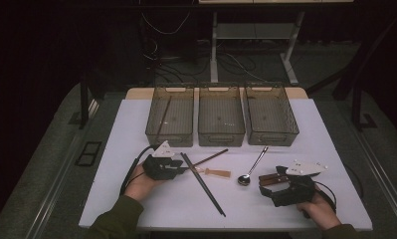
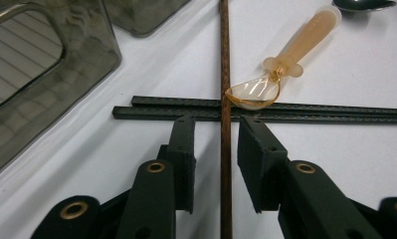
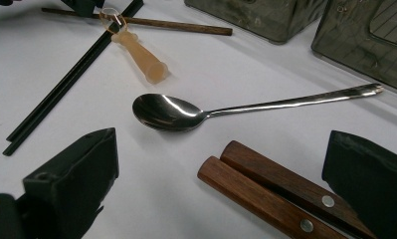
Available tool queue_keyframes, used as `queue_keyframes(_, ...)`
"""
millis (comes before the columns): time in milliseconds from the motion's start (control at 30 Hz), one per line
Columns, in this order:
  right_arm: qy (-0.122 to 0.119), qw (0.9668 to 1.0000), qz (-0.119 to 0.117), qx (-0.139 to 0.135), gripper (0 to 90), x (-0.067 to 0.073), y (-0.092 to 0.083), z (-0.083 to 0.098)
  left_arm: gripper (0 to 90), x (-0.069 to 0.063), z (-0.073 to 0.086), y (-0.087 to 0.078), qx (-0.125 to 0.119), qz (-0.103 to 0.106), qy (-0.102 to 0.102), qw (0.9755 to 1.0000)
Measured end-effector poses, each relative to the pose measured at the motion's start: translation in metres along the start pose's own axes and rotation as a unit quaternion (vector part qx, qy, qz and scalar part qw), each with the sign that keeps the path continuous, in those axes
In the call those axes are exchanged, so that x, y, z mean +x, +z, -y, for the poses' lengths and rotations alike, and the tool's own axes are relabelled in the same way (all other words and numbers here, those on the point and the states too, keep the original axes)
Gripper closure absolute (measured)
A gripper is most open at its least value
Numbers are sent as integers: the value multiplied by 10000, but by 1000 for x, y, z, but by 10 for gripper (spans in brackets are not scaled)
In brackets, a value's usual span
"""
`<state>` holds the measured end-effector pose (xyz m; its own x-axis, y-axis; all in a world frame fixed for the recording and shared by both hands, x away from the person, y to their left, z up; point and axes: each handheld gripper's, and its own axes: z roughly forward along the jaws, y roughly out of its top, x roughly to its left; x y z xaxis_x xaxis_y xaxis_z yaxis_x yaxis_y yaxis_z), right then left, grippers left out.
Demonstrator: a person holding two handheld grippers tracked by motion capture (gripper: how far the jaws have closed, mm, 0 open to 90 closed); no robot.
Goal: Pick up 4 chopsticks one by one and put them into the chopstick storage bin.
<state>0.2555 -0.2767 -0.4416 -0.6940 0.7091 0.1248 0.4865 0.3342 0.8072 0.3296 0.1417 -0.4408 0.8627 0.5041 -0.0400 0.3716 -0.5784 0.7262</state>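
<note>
Centrally, left hand-held gripper (image 2: 217, 149) half-open astride brown chopstick (image 2: 225, 74), pads apart from it; right hand-held gripper (image 3: 226, 179) wide open around two wooden handles (image 3: 265, 191).

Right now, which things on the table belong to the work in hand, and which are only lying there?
In hand:
- left gripper, jaws astride but not yet pressing
- brown chopstick
- right gripper, open
- two wooden handles

Lying about:
- black chopsticks
- amber plastic spoon
- metal spoon
- three smoky bins
</note>
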Motion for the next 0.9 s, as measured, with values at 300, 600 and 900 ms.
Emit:
queue_keyframes(300, 8, 10000, -17, -7, 15, 0, 0, 0, 736, -4, -2, 10, 243, 90, 186, 9995)
queue_keyframes(600, 2, 10000, -16, -4, 15, 0, 0, 0, 785, -7, -2, 11, 277, 15, 309, 9991)
queue_keyframes(900, 5, 10000, -11, -1, 15, 0, 0, 0, 835, -5, -2, 11, 257, 64, 263, 9993)
